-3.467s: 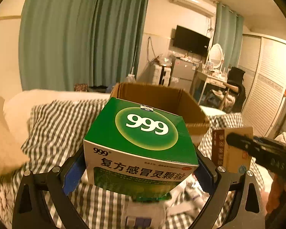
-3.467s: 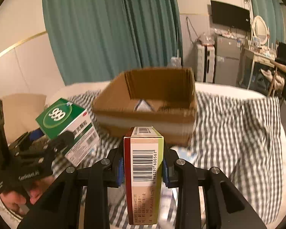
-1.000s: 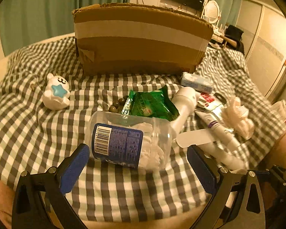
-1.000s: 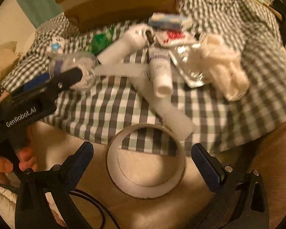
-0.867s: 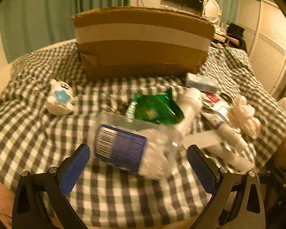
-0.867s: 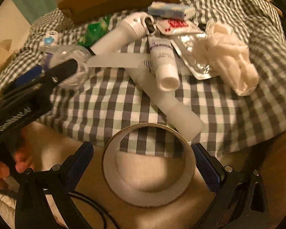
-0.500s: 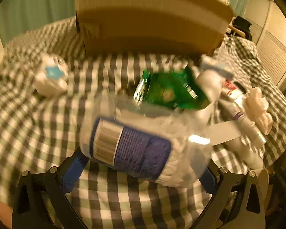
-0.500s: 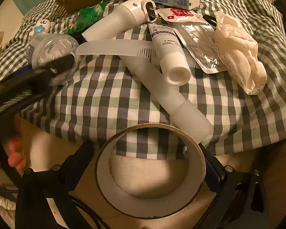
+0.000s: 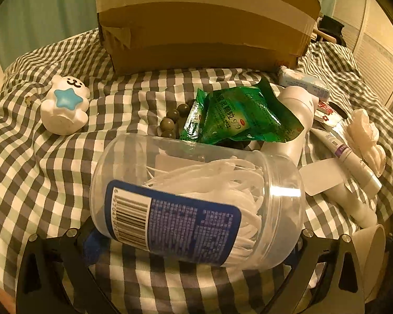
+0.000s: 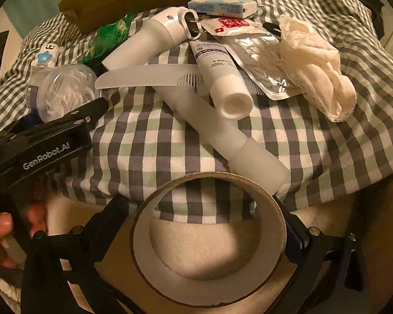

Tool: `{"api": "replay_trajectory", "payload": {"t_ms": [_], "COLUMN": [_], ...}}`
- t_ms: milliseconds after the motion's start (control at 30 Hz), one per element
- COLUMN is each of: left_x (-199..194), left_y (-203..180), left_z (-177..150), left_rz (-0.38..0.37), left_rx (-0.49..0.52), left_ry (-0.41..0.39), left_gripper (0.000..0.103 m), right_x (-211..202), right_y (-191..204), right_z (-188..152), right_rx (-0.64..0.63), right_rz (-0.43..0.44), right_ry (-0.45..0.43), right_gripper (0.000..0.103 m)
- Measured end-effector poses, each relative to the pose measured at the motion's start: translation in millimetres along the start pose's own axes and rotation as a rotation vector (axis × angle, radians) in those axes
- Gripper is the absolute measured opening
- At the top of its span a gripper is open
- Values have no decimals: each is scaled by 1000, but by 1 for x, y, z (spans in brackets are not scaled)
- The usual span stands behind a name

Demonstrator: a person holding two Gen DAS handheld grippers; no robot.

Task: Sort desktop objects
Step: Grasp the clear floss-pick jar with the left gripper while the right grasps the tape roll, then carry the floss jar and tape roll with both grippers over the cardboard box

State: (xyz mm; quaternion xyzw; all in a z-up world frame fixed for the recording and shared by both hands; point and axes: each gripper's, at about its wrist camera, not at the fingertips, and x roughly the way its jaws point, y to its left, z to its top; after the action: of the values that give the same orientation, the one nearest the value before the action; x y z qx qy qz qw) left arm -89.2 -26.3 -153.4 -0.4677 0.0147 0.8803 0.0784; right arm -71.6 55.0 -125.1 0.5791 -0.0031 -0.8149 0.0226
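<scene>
Left wrist view shows the left claw (image 9: 196,238) clenched on a clear plastic jar of floss picks (image 9: 196,204), which lies on its side between the fingers with its blue barcode label facing the camera. The jar sits at the near edge of the checked bedspread (image 9: 39,172) covering the bed; whether it is lifted clear of the cloth is hard to tell. Beyond it lie a green sachet (image 9: 238,115), some dark beads (image 9: 170,120) and a white bear figurine (image 9: 64,104), with a taped cardboard box (image 9: 204,23) at the far edge.

The right claw (image 10: 208,238) grips a roll of tape (image 10: 208,238) across its outer rim, at the bed's near edge. Just past it lie a frosted white tube (image 10: 222,130), a translucent comb (image 10: 149,78), a capped cream tube (image 10: 220,73), a foil pouch (image 10: 262,62) and a bunched white cloth (image 10: 317,65).
</scene>
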Motion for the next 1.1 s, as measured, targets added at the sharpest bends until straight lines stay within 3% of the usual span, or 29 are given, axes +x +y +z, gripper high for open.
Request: {"api": "replay_trajectory", "payload": {"t_ms": [67,133,233,367,600,767,1100], "left_x": [-1,-4,-9,-17,-41,-64,-114], "left_y": [1,0,-2,-8,-14,-8,-5], "left_z": [-1,-2,-3,-6,-9,-7,5], "left_rz": [2,1,1,-13,10,7,9], "left_rx": [4,17,40,64,72,26,-22], "left_ry": [0,-10,-20,-34,-73,-124,-254], "left_gripper": [102,95,94,94,94,94,94], "right_x": [-1,-1,-6,-16,-43,-64,-109], "right_y": [0,-2,-3,-3,-8,12,31], "right_z": [0,0,-3,-10,-21,-21,19], "right_rx": [-8,-14,-15,-27,-56,-71,-87], "right_rz": [0,9,5,-7,16,-4,29], "right_ry": [9,21,16,-13,-92,-157,-305], "right_gripper": [103,103,100,82,81,81,81]}}
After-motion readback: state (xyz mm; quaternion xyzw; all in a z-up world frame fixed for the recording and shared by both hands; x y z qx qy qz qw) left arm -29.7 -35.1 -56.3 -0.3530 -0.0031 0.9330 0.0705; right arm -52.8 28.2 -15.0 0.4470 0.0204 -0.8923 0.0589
